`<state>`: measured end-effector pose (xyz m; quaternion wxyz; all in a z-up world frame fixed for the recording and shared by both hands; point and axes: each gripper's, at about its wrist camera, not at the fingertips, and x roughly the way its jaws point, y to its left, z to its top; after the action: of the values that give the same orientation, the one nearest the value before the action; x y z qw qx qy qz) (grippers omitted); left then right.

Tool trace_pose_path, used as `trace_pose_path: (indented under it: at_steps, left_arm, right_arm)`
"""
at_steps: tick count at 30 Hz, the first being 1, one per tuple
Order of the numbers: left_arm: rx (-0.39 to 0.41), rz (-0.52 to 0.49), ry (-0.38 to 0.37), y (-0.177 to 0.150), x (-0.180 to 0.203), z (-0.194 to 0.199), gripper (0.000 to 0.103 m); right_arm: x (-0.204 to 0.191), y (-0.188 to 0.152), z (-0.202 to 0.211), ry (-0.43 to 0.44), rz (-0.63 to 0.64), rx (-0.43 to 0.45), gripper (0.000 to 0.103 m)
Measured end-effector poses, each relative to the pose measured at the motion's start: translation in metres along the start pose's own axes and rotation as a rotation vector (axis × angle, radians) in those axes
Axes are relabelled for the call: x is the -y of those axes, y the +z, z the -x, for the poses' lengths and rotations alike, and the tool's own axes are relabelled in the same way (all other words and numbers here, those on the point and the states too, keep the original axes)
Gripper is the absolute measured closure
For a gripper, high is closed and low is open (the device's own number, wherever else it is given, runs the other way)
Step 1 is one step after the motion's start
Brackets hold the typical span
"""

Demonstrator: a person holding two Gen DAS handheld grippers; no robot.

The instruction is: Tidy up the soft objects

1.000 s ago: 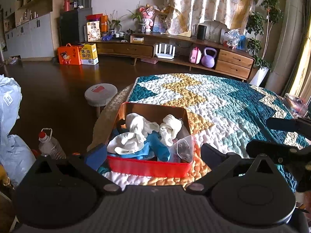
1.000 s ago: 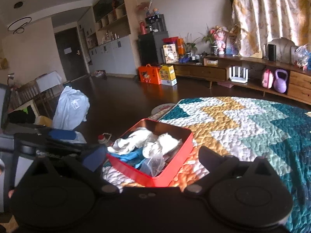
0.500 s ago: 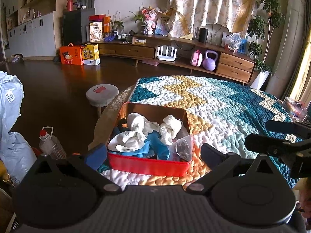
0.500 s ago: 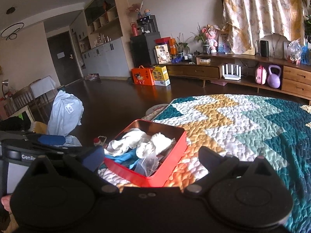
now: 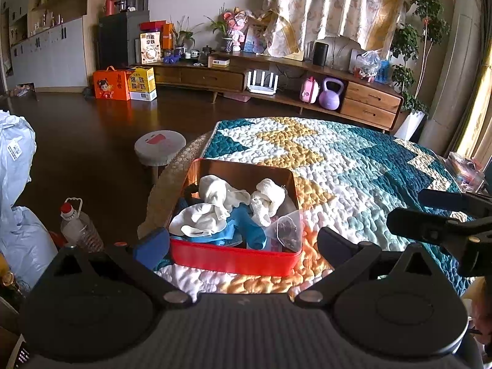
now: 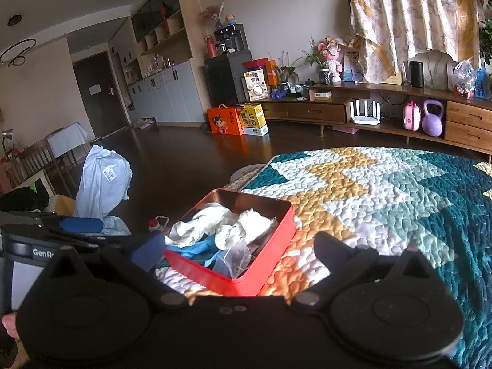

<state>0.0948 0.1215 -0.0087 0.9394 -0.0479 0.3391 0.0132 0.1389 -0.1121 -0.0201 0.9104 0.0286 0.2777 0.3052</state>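
A red tin box (image 5: 233, 256) (image 6: 270, 253) sits on the near left corner of a quilted bed cover (image 5: 347, 166) (image 6: 384, 190). It holds white cloths (image 5: 215, 203) (image 6: 212, 221), a blue cloth (image 5: 246, 227) (image 6: 200, 250) and a clear plastic bag (image 5: 287, 229) (image 6: 236, 258). My left gripper (image 5: 243, 243) is open and empty, its fingers spread just in front of the box. My right gripper (image 6: 240, 246) is open and empty, also just in front of the box, to the right of the left one (image 6: 77, 226). It shows at the right edge of the left wrist view (image 5: 442, 212).
A small round stool (image 5: 160, 147) and a plastic bottle (image 5: 78, 226) stand on the dark floor left of the bed. A pale blue bag (image 6: 103, 181) lies further left. A long wooden cabinet (image 5: 276, 73) runs along the far wall.
Both grippers have risen and drawn back a little, so the box sits lower and slightly farther in both views. Nothing was picked up or let go.
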Motion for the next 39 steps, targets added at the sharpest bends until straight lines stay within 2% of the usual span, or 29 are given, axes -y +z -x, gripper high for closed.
trace_pose_path:
  at_steps: [39]
  left_arm:
    - [0.004,-0.003,-0.007,0.0002,0.0034,-0.0011,0.0]
  right_arm:
    - [0.0023,-0.0029,0.0012,-0.006,-0.014,0.002,0.0]
